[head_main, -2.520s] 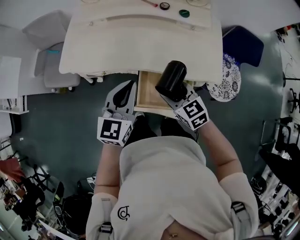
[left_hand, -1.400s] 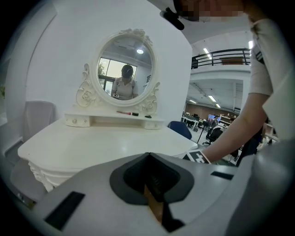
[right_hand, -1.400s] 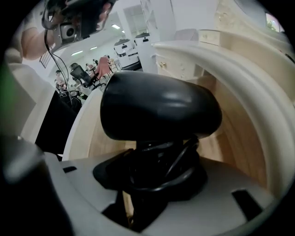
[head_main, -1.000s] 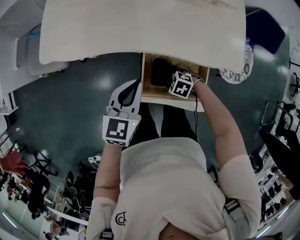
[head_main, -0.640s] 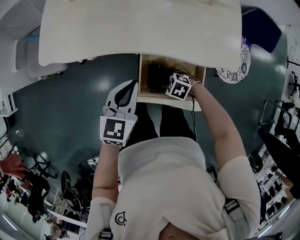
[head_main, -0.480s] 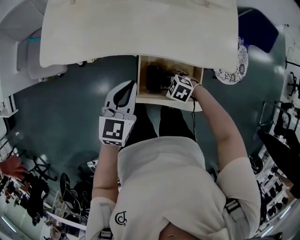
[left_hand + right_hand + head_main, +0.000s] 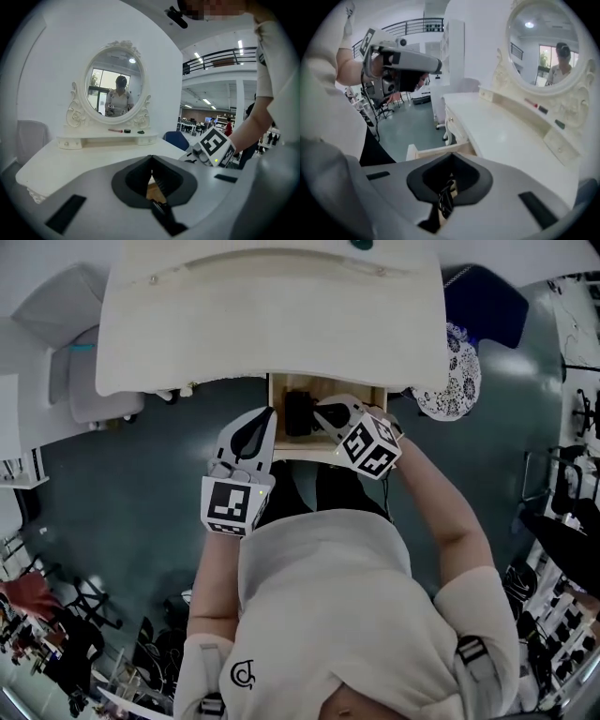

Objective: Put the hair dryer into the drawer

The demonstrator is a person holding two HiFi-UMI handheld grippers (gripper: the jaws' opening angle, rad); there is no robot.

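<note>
The black hair dryer [image 7: 298, 413] lies inside the open wooden drawer [image 7: 300, 455] under the vanity table, clear of both grippers. My right gripper [image 7: 323, 409] hangs above the drawer's right half, tilted down, jaws shut and empty. In the right gripper view, my right gripper [image 7: 450, 155] shows its tips met above the drawer's edge [image 7: 436, 151], with a black cord [image 7: 446, 199] below them. My left gripper [image 7: 270, 413] hovers at the drawer's left front corner, shut and empty. In the left gripper view, my left gripper [image 7: 151, 158] has its tips together, with the right gripper's marker cube [image 7: 213, 145] to the right.
The white vanity table [image 7: 272, 324] overhangs the back of the drawer. It carries an oval mirror [image 7: 115, 93] and a shelf with small cosmetic items [image 7: 124, 131]. A white chair [image 7: 94, 381] stands to the left, a blue chair [image 7: 487, 324] and a patterned round cushion [image 7: 459, 381] to the right.
The right gripper carried the hair dryer into the drawer, let go of it, rose out and shut its jaws. The dryer stays in the drawer. The left gripper rose a little.
</note>
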